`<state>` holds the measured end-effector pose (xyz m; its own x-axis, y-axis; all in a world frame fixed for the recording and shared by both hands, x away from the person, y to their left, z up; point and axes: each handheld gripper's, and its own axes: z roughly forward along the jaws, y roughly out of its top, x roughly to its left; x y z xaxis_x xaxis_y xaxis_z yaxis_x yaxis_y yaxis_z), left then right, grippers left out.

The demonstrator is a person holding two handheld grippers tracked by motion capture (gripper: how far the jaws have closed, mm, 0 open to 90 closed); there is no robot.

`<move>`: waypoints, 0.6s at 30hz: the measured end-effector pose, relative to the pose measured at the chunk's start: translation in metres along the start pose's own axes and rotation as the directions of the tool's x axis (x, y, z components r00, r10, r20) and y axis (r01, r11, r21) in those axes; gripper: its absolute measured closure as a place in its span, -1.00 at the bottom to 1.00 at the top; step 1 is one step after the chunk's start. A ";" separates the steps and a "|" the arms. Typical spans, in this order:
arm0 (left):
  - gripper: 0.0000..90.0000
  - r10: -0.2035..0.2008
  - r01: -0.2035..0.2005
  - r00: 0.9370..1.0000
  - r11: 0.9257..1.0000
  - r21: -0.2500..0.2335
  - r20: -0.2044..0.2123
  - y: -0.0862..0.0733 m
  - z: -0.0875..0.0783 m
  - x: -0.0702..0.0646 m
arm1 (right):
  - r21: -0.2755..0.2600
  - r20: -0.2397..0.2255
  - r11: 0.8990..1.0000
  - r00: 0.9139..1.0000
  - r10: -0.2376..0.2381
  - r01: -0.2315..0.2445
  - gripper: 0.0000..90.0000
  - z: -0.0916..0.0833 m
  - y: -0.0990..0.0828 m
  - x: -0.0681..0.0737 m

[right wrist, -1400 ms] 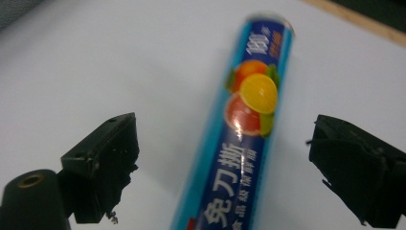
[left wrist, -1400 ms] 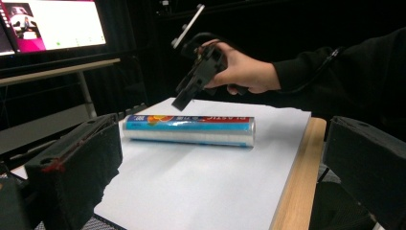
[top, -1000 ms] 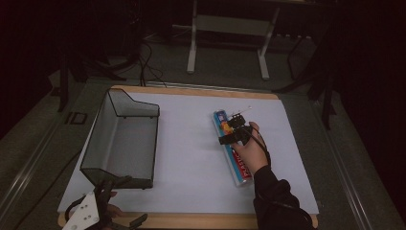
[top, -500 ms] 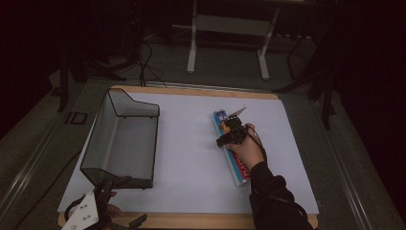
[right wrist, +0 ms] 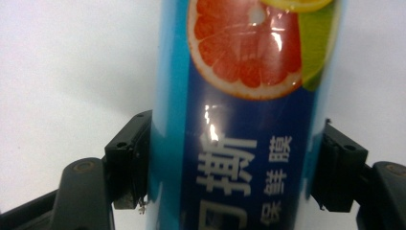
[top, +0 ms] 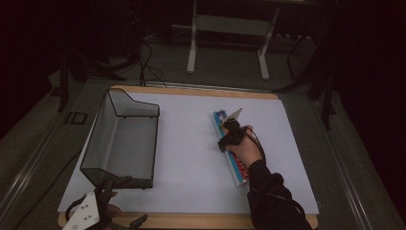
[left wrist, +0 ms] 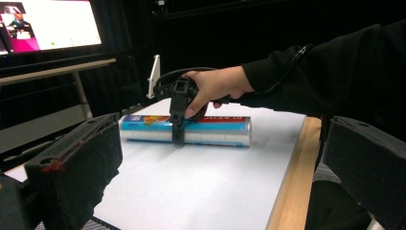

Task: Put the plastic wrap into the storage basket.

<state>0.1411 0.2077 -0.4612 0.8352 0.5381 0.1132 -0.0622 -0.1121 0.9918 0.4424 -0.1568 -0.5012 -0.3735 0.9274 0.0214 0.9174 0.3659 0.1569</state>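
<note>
Cling-film box [top: 231, 148] lies right on the table [top: 186, 158], right gripper [top: 229, 135] jaws pinching it. Left gripper [top: 103, 211] near left, jaws spread. Mesh tray [top: 122, 139] left.

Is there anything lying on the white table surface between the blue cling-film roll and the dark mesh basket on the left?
Nothing visible does. The white table surface is bare between the blue cling-film roll, which the right gripper has its fingers around, and the dark mesh basket. The left gripper sits near the table's front edge, below the basket.
</note>
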 end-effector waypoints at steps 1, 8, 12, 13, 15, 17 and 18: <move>-0.99 0.001 -0.001 1.000 1.000 0.000 -0.001 0.000 0.000 0.000 | 0.004 -0.006 1.000 1.000 -0.006 0.006 -0.38 0.002 0.000 0.000; -0.99 0.006 -0.006 1.000 1.000 0.005 -0.003 0.000 0.001 0.000 | 0.008 0.007 0.999 0.999 0.042 -0.042 -0.32 0.003 0.001 0.004; -0.99 0.006 -0.006 1.000 1.000 0.003 -0.005 0.000 0.000 0.000 | -0.015 -0.009 0.998 0.998 0.054 -0.054 -0.30 0.001 0.000 0.001; -0.99 0.006 -0.006 1.000 1.000 0.005 -0.006 0.000 0.001 0.000 | -0.025 -0.023 0.998 0.998 0.060 -0.060 -0.30 0.000 -0.001 0.000; -0.99 0.007 -0.007 1.000 1.000 0.009 -0.005 -0.001 0.001 0.000 | -0.042 -0.046 0.997 0.997 0.068 -0.070 -0.30 -0.002 -0.001 -0.001; -0.99 0.010 -0.010 1.000 1.000 0.012 -0.006 -0.001 0.001 0.000 | -0.064 -0.050 0.995 0.997 0.066 -0.070 -0.30 -0.006 -0.001 0.000; -0.99 0.009 -0.009 1.000 1.000 0.011 -0.006 -0.001 0.001 0.000 | -0.073 -0.044 0.995 0.997 0.063 -0.066 -0.30 -0.008 -0.001 0.001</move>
<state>0.1415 0.2066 -0.4619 0.8314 0.5419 0.1224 -0.0633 -0.1265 0.9899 0.4401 -0.1572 -0.4937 -0.3210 0.9441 0.0749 0.9274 0.2973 0.2271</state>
